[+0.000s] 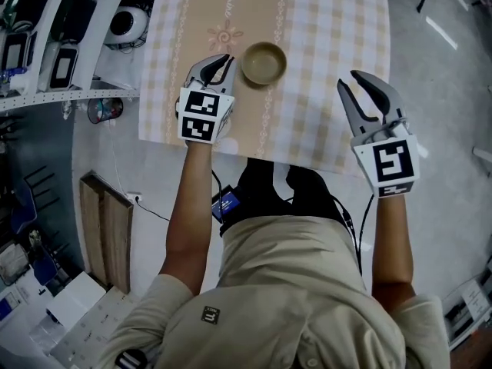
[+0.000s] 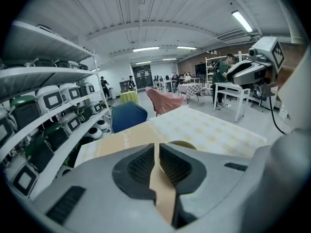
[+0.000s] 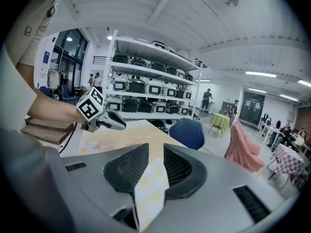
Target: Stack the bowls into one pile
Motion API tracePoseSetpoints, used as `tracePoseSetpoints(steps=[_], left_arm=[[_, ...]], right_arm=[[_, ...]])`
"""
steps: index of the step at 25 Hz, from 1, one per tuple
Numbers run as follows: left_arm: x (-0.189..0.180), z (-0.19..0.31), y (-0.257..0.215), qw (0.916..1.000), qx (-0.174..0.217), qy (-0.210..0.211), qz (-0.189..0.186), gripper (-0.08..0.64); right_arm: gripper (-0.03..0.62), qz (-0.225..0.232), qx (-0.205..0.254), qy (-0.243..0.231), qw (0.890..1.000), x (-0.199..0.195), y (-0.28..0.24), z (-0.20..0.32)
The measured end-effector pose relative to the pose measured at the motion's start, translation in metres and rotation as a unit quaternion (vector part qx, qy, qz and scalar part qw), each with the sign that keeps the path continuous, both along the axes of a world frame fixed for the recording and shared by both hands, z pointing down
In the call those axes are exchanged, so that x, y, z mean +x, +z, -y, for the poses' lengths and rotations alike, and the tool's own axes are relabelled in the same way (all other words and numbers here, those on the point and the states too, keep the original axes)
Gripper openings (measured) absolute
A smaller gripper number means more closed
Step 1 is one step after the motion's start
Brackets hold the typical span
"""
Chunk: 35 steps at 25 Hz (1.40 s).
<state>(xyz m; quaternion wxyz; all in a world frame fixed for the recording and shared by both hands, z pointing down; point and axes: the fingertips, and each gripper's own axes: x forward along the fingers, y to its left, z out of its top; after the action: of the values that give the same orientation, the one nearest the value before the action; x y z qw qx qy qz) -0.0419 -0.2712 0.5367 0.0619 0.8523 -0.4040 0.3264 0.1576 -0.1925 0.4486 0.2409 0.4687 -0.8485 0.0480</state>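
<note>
One round olive-tan bowl (image 1: 264,62) sat upright on a table w/ a beige-and-white checked cloth (image 1: 330,37), on the cloth's plain tan centre strip. No second bowl in any view.

Left gripper (image 1: 219,64) hung just beside the bowl, on its left in the head view, tips level w/ the rim; can't tell if touching. In the left gripper view its jaws (image 2: 157,147) stood nearly together, only a thin slit btwn the ribbed pads (image 2: 141,166), w/ nothing in it but tan cloth. The bowl's rim (image 2: 184,143) peeked over the right jaw.

Right gripper (image 1: 355,91) was well apart from the bowl, to its right & nearer the person, over the checked part of the cloth. Its jaws (image 3: 156,152) stood moderately apart, wider than the left's, empty, cloth showing thru the gap.

Each gripper carried a white cube w/ black square markers (image 1: 204,115), on the side away from the bowl.
</note>
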Motion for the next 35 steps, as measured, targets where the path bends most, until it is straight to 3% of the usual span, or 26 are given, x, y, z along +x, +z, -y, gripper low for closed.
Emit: tracePoseSetpoints(steps=[6,10,17,23,28,35], left_arm=[[-0.041,-0.043,-0.082,0.9983,0.052,-0.026,-0.001,0.026],[-0.071,-0.081,-0.145,0.9948,0.093,-0.039,-0.013,0.013],[-0.117,-0.15,-0.239,0.9829,0.151,-0.05,-0.093,0.008],[-0.14,-0.211,-0.301,0.973,0.191,-0.009,-0.13,0.008],[-0.152,-0.27,-0.338,0.9639,0.217,0.039,-0.15,0.008],[-0.158,-0.342,-0.351,0.9538,0.224,0.082,-0.183,0.008]], right_arm=[[0.021,0.035,0.011,-0.041,0.998,-0.027,-0.043,-0.026],[0.006,0.057,0.01,-0.073,0.996,-0.048,-0.075,-0.047],[0.005,0.083,0.014,-0.12,0.989,-0.096,-0.127,-0.083],[0.003,0.1,0.044,-0.14,0.984,-0.145,-0.176,-0.133],[0.003,0.09,0.068,-0.128,0.985,-0.182,-0.211,-0.193],[0.003,0.088,0.088,-0.114,0.986,-0.216,-0.231,-0.273]])
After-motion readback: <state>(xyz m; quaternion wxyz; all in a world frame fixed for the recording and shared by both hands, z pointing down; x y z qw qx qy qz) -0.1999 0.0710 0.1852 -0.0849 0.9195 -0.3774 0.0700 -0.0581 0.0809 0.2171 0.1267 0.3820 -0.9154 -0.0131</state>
